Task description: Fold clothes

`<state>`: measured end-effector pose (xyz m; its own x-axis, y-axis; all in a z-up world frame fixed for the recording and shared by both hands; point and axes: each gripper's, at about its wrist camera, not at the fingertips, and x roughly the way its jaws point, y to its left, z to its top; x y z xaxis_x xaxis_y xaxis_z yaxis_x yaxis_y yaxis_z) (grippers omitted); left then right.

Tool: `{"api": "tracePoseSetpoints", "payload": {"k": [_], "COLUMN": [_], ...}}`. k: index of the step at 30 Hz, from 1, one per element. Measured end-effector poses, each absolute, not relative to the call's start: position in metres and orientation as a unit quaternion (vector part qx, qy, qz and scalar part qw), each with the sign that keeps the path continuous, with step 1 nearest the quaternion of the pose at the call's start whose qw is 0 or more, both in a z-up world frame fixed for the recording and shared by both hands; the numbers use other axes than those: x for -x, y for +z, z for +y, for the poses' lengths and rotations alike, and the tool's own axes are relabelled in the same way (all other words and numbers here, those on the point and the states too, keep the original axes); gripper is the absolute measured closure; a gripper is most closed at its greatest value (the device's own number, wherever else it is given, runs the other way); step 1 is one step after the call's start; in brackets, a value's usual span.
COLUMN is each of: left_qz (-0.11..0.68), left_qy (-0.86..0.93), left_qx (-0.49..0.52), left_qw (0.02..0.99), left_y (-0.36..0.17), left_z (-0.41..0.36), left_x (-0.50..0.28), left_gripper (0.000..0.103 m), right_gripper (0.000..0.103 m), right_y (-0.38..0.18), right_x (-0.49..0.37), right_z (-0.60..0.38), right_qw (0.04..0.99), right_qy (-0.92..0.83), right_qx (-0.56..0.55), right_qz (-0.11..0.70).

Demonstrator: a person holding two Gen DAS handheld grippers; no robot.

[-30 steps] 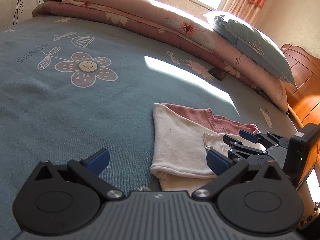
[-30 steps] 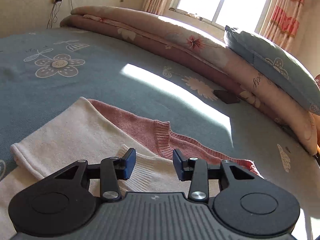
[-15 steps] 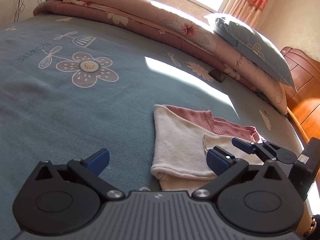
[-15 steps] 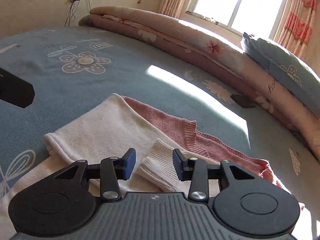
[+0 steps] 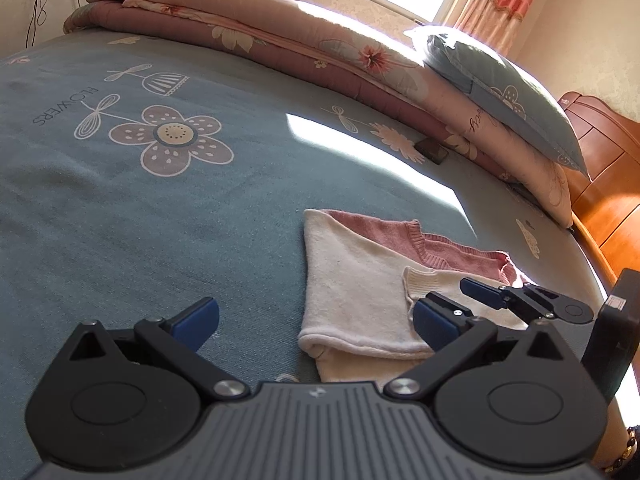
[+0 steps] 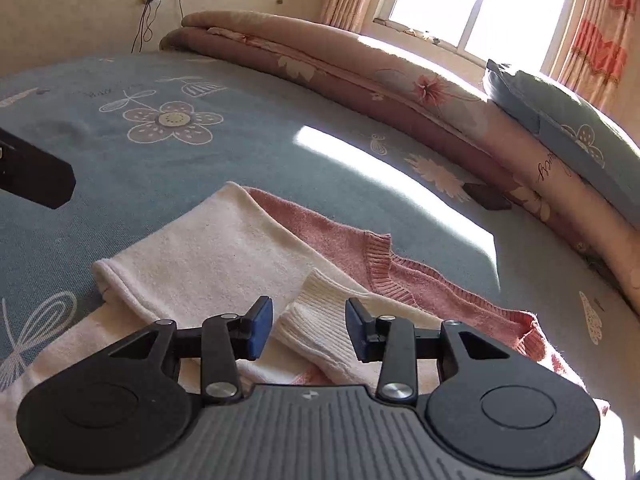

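Sweater: cream-and-pink knit (image 6: 224,248) lies partly folded on the bed (image 5: 120,208), toward its near right part; a cream panel is doubled over the pink body, the fold edge rolled at the near left.
Pink part: ribbed neckline and far edge (image 6: 420,280) lie exposed beyond the cream panel, flat on the bedspread.
Cuff: ribbed cream sleeve end (image 6: 316,320) lies on top of the cream panel, pointing toward the right wrist camera.
Right gripper: (image 6: 308,326) jaws part-open, 1 blue pad on each side of the cuff; a gap shows on both sides, so nothing is clamped. From the left wrist view it (image 5: 460,300) sits low over the sweater's right side.
Left gripper: (image 5: 316,316) released, jaws wide apart, nothing between them; it hovers over the bedspread at the sweater's near left edge, the right pad in front of the cream panel.
Quilt: folded floral roll (image 5: 280,52) runs along the bed's far side.
Pillow: blue (image 5: 504,96), resting on the quilt's right end.
Dark object: small, flat (image 5: 432,151), on the bedspread just beside the quilt; cannot tell what it is.
Light: 1 sun patch (image 6: 380,172) crosses the bedspread beyond the sweater.
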<state>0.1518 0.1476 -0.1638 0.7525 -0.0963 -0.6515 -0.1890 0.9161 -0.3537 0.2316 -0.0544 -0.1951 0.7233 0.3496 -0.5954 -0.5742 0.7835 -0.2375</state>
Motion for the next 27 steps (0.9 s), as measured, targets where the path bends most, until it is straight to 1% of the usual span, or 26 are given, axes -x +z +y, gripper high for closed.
{"api": "tracePoseSetpoints", "payload": {"k": [5, 7, 9, 12, 16, 19, 21, 22, 24, 27], "left_qz": [0.355, 0.356, 0.356, 0.356, 0.356, 0.357, 0.359, 0.359, 0.361, 0.369], "left_qy": [0.023, 0.024, 0.024, 0.024, 0.025, 0.022, 0.02, 0.019, 0.017, 0.011], "left_qx": [0.198, 0.197, 0.197, 0.197, 0.197, 0.196, 0.196, 0.196, 0.196, 0.203], "left_qw": [0.913, 0.913, 0.913, 0.913, 0.913, 0.913, 0.913, 0.912, 0.911, 0.907], "left_y": [-0.164, -0.165, -0.165, -0.165, -0.165, -0.165, -0.166, -0.166, -0.167, -0.169], "left_z": [0.144, 0.144, 0.144, 0.144, 0.143, 0.142, 0.142, 0.141, 0.141, 0.141], "left_x": [-0.154, -0.154, -0.154, -0.154, -0.155, -0.155, -0.155, -0.155, -0.156, -0.157], "left_gripper": [0.001, 0.001, 0.001, 0.001, 0.001, 0.001, 0.001, 0.001, 0.001, 0.001], "right_gripper": [0.059, 0.066, 0.067, 0.067, 0.064, 0.064, 0.067, 0.067, 0.064, 0.064], "right_y": [-0.213, -0.223, -0.224, -0.214, -0.206, -0.217, -0.223, -0.221, -0.215, -0.206], "right_x": [-0.253, -0.244, -0.235, -0.24, -0.248, -0.257, -0.253, -0.25, -0.25, -0.258], "right_z": [-0.054, -0.049, -0.043, -0.045, -0.05, -0.047, -0.042, -0.041, -0.042, -0.046], "right_qw": [0.904, 0.898, 0.894, 0.891, 0.905, 0.9, 0.896, 0.894, 0.886, 0.901], "right_qy": [0.213, 0.225, 0.229, 0.246, 0.225, 0.22, 0.233, 0.25, 0.289, 0.261], "right_qx": [0.212, 0.228, 0.255, 0.238, 0.231, 0.221, 0.22, 0.217, 0.189, 0.166], "right_qz": [0.305, 0.302, 0.289, 0.3, 0.278, 0.306, 0.308, 0.303, 0.309, 0.303]}}
